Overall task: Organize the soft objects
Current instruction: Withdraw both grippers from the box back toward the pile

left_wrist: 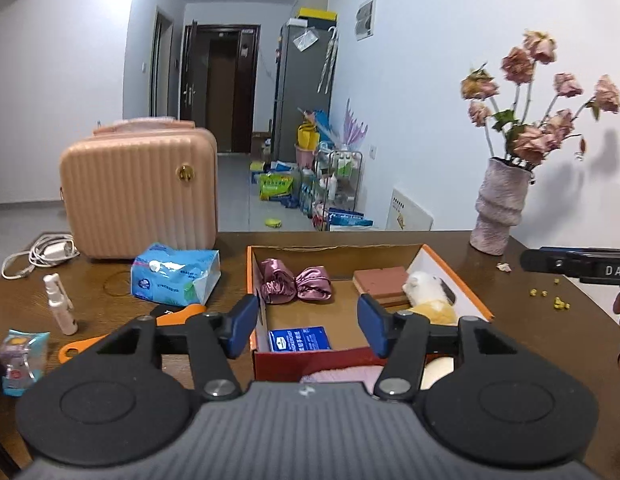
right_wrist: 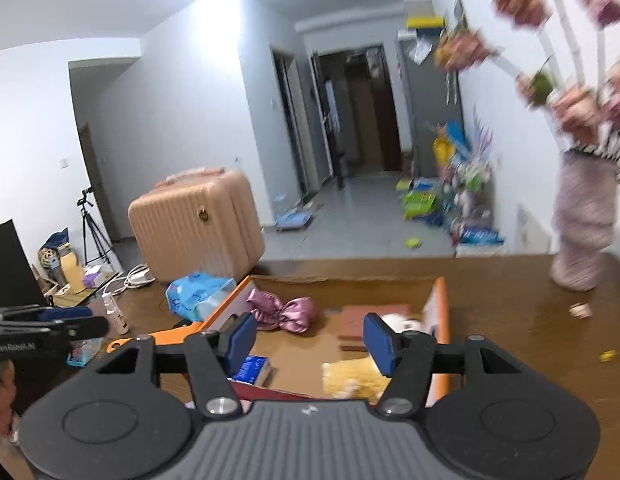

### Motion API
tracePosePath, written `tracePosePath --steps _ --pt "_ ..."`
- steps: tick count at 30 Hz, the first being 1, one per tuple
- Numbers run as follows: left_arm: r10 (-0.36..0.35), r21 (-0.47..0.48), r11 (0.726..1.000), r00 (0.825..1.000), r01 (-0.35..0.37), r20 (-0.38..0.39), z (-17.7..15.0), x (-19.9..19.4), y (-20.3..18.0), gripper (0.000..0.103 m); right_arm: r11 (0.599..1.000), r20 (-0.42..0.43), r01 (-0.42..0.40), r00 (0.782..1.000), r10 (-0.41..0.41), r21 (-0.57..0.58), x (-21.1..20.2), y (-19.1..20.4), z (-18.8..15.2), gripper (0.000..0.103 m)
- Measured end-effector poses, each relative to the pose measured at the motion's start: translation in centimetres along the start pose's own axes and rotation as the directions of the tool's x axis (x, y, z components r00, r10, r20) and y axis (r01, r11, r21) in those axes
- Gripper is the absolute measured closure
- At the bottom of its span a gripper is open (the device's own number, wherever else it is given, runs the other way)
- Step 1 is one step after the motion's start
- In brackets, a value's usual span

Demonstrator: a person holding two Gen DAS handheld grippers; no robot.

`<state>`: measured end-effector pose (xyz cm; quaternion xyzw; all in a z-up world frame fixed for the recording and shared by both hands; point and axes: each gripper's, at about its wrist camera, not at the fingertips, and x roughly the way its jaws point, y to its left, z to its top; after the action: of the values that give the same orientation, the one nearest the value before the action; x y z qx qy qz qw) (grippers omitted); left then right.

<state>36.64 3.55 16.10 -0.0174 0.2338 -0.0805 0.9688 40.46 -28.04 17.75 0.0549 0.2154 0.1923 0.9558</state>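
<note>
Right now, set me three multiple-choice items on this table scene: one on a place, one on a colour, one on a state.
1. Where does the satin bow lie?
A. inside the orange box
B. on the suitcase
C. beside the vase

2. What colour is the suitcase?
A. green
B. pink
C. black

3. How does the left gripper stand?
A. shut on the bow
B. shut on a bottle
C. open, holding nothing

Answers: 1 A, the bow rests on the box floor; 2 B, its ribbed shell is pink; 3 C, its blue pads stand apart with nothing between them.

Two scraps of lettering, both on the grippers.
The right gripper (left_wrist: 578,266) reads "DAS", cut off; the left gripper (right_wrist: 49,326) shows blurred white lettering, unreadable.
</note>
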Motion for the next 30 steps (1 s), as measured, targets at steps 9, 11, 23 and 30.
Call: tracePosePath --steps 9,11,23,30 --pt "-0.029 0.011 1.000 0.998 0.029 0.051 -1.8 -4.9 -2.3 0.037 1.000 0.067 -0.005 0.998 0.005 -0.008 -5.9 0.5 -1.8 0.042" --pt "-0.051 0.003 0.999 0.997 0.051 0.050 -3.3 -5.8 -2.6 0.036 1.000 0.077 -0.008 0.997 0.009 -0.021 -7.0 0.9 -3.2 0.041" --pt "-0.081 -0.197 0.977 0.997 0.078 -0.009 -16.4 -11.1 -1.2 0.032 0.998 0.080 -0.040 0.996 0.044 -0.049 -12.3 4.4 -17.1 0.032" --pt "-0.053 -0.214 0.976 0.997 0.041 -0.048 -16.2 -8.3 1.5 0.030 0.998 -0.008 -0.060 0.998 0.060 0.006 -9.3 5.6 -19.4 0.032"
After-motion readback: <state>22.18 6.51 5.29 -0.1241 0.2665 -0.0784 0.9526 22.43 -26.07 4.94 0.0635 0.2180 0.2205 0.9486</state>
